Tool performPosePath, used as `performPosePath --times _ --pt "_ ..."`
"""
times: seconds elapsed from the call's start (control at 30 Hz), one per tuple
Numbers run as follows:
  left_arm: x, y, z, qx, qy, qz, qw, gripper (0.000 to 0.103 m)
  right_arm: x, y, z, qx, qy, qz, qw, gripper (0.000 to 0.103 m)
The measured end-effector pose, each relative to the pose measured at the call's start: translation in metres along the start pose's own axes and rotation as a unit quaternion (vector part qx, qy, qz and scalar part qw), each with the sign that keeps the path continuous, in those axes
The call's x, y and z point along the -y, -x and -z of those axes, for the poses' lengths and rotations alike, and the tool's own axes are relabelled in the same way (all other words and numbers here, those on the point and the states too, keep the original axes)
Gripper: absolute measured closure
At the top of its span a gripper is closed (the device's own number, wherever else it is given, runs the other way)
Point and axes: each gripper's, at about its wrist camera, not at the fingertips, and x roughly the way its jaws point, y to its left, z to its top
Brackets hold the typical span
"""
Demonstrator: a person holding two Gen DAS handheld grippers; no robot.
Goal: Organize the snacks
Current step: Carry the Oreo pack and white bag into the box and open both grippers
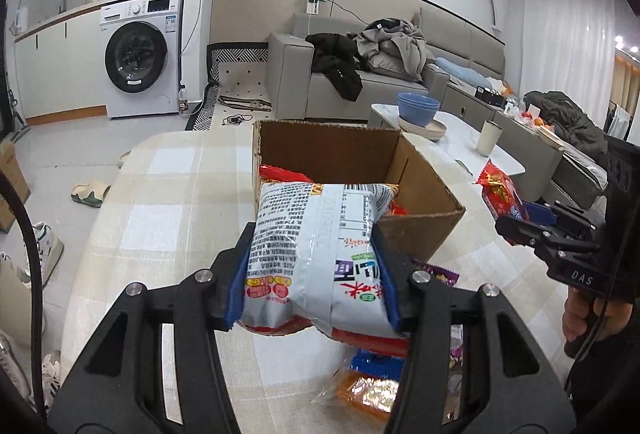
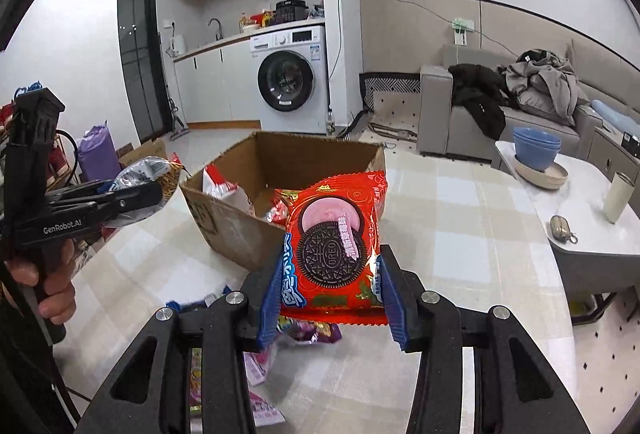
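Already each claw is clamped across a light, crinkly, slippery packet, the left claw [image 1: 316, 274] on a grey noodle bag [image 1: 316, 246], the right claw [image 2: 332, 286] on a red Oreo packet [image 2: 336, 246], the open cardboard box [image 1: 420, 194] just ahead.

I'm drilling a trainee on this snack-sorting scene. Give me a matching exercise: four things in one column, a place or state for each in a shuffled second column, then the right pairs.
Things
1. grey-white snack bag
2. red Oreo packet
3. cardboard box
4. blue bowls

Places or states
A. stacked on a beige plate on the white side table
B. clamped in the right gripper
C. open-topped on the checked tablecloth, some snacks inside
D. clamped in the left gripper

Pairs: 1-D, 2-B, 3-C, 4-A
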Motion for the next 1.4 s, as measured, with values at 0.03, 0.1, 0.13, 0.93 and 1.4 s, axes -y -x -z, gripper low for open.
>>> performPosePath --times 0.03,0.1,0.13,0.93,1.4 --pt "0.001 -0.001 -0.003 0.002 -0.001 0.0 1.0 0.054 -0.001 -0.002 -0.002 0.005 -0.001 -0.001 1.0 0.058" --pt "0.004 -0.003 -0.009 0.005 -0.005 -0.005 1.0 0.054 -0.005 -0.005 -0.006 0.012 0.0 -0.004 1.0 0.058" --pt "0.005 -0.005 -0.012 0.007 -0.006 -0.008 0.9999 0.054 -0.007 -0.008 -0.008 0.014 0.003 -0.004 1.0 0.058" --pt "0.01 -0.09 -0.049 0.008 -0.029 -0.049 0.9984 0.052 -0.037 -0.08 -0.029 0.017 0.021 -0.02 0.999 0.058" --pt "0.019 -0.089 -0.045 0.003 -0.055 -0.045 0.9974 0.009 -0.025 -0.055 -0.028 0.037 0.02 -0.011 0.999 0.036"
